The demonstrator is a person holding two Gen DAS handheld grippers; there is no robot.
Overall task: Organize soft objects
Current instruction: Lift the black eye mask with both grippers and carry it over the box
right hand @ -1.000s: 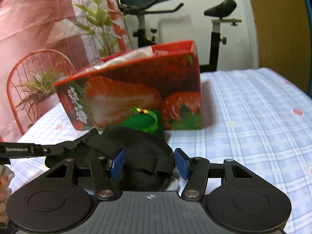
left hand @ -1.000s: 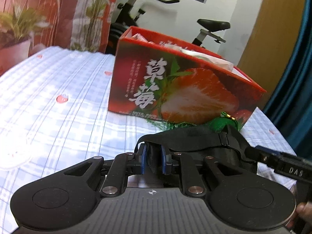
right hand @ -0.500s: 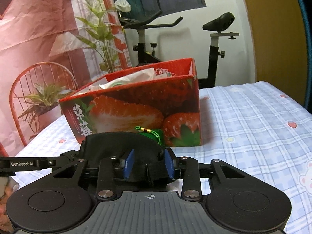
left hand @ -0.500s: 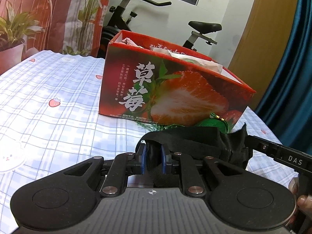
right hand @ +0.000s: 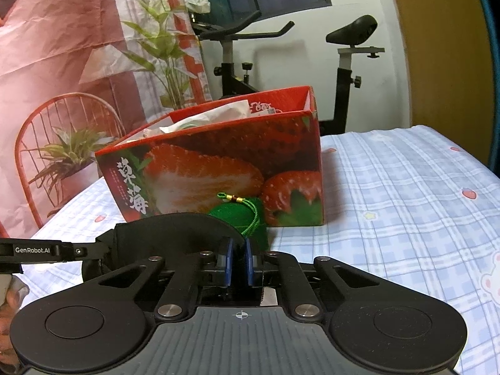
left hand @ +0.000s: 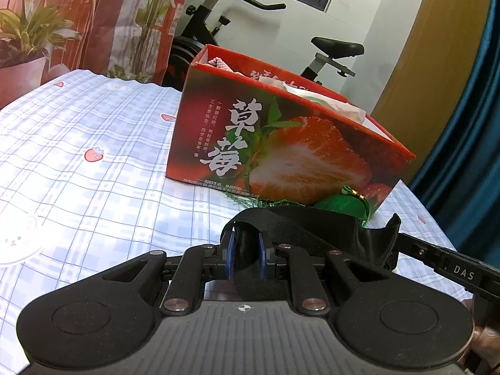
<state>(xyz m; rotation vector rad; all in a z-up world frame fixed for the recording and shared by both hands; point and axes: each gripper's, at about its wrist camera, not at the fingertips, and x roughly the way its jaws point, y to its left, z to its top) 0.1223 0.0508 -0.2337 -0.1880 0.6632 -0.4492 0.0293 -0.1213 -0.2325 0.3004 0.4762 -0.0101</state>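
A black eye mask with a strap hangs between both grippers, lifted above the checked tablecloth. My left gripper is shut on the strap end. My right gripper is shut on the other end of the mask. A red strawberry-printed box stands just beyond, holding white and pink soft items; it also shows in the right wrist view. A green pouch with a cord lies against the box front, behind the mask, and shows in the left wrist view.
An exercise bike stands behind the table. A red wire chair and potted plants are at the left. A blue curtain hangs at the right. The other gripper's arm crosses the lower right.
My right gripper has closed from open onto the mask's end. Both grippers have risen with the mask, so the box looks lower and further off.
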